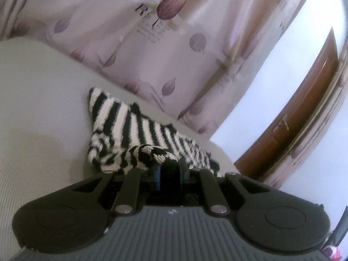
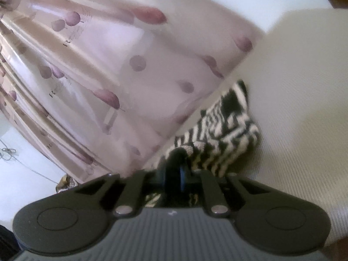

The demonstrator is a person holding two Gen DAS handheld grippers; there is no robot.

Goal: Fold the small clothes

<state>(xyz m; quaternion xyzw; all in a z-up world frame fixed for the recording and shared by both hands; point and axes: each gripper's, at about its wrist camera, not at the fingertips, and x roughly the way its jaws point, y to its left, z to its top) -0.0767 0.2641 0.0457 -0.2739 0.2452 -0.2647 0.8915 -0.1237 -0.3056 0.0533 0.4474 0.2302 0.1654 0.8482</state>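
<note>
A small black-and-white striped knitted garment [image 1: 130,128] lies bunched on a pale grey-white fabric surface [image 1: 43,108]. My left gripper [image 1: 169,165] is shut on a rolled edge of the garment at its near side. In the right wrist view the same striped garment [image 2: 226,126] stretches away from my right gripper [image 2: 178,154], which is shut on another edge of it. Both views are tilted. The fingertips are mostly hidden by the cloth.
A pale curtain with purple leaf prints [image 1: 152,43] hangs close behind the surface and also shows in the right wrist view [image 2: 108,76]. A brown wooden door [image 1: 304,108] and a white wall stand at the right.
</note>
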